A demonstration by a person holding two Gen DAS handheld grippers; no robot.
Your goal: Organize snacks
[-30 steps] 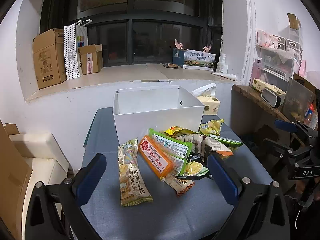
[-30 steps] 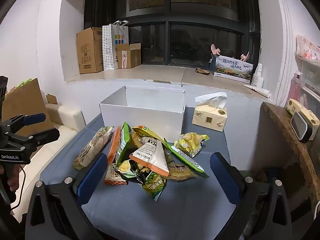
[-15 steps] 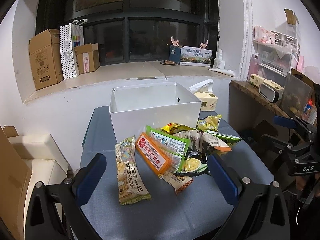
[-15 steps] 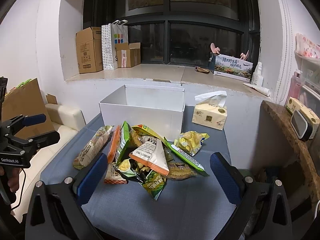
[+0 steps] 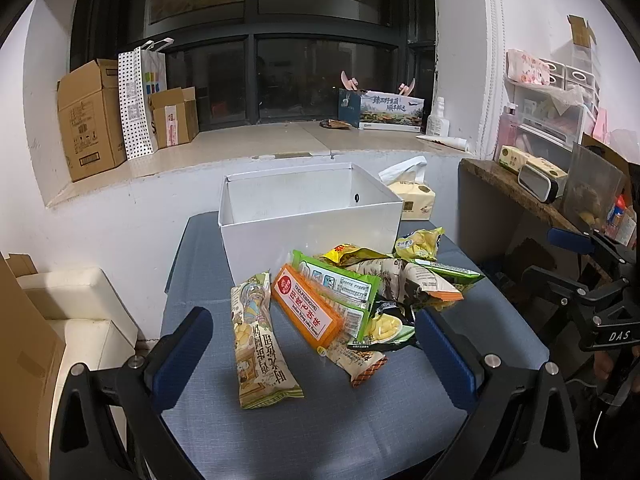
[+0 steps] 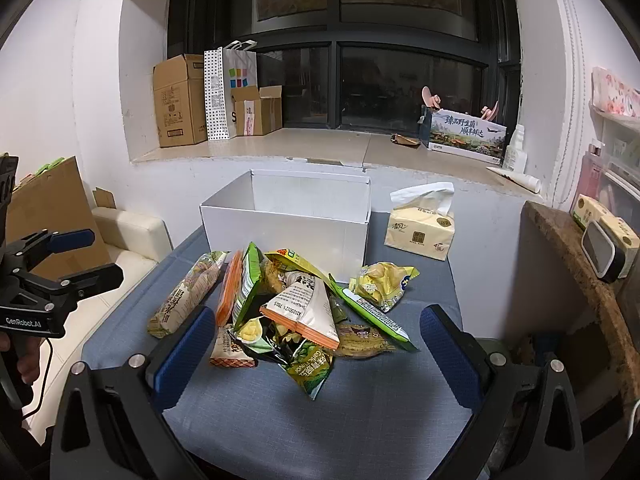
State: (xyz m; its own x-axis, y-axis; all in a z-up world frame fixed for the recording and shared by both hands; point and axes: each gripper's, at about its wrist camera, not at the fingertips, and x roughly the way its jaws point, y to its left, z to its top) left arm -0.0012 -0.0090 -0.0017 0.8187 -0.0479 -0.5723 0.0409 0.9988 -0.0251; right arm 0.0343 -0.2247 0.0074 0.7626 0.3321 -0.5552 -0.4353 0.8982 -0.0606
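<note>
A heap of snack packets (image 5: 352,300) (image 6: 296,300) lies on the blue-grey table (image 5: 320,420) (image 6: 360,400), in front of an open white box (image 5: 308,216) (image 6: 288,220) whose inside looks bare. A long beige packet (image 5: 260,344) and an orange packet (image 5: 308,308) lie nearest the left side. My left gripper (image 5: 316,356) is open and hovers short of the heap, holding nothing. The right gripper (image 6: 316,348) is open too, its blue fingers (image 6: 180,356) straddling the near edge of the heap without touching it.
A yellow tissue pack (image 6: 420,232) sits right of the box. Cardboard boxes (image 5: 92,120) and a printed carton (image 5: 384,108) stand on the window ledge. A wooden shelf (image 6: 580,264) runs along the right, a cream seat (image 5: 76,316) on the left.
Both grippers stay open. The left view has crept a little closer to the heap and box; the right view is nearly unchanged.
</note>
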